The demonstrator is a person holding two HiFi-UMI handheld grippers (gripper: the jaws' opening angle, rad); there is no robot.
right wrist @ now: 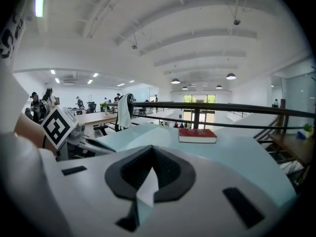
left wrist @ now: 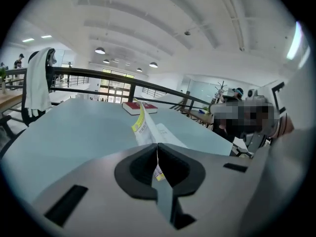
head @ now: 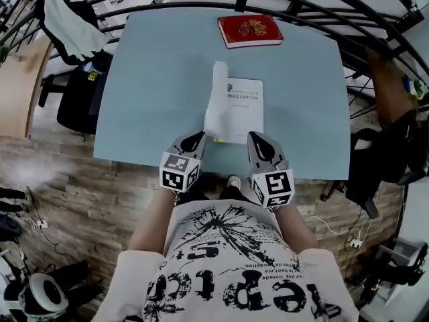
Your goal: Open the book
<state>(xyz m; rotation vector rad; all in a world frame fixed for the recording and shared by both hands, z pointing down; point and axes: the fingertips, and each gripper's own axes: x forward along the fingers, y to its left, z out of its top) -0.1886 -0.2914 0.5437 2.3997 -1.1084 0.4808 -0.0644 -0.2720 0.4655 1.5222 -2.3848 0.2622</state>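
Observation:
A white paperback book [head: 242, 109] lies mid-table on the light blue table [head: 151, 79]. Its front cover [head: 216, 99] stands curled up along the left side, and in the left gripper view the cover [left wrist: 142, 125] rises straight out of the closed jaws. My left gripper [head: 199, 137] [left wrist: 157, 146] is shut on the cover's near corner. My right gripper [head: 257, 138] [right wrist: 152, 148] is shut with nothing in it, at the book's near right corner. Whether it touches the book is hidden.
A red hardback [head: 249, 31] [right wrist: 197, 135] lies closed at the table's far edge. A black railing [head: 322, 5] curves behind the table. A chair with a white garment [head: 70, 19] stands at the far left. The table's front edge runs just under both grippers.

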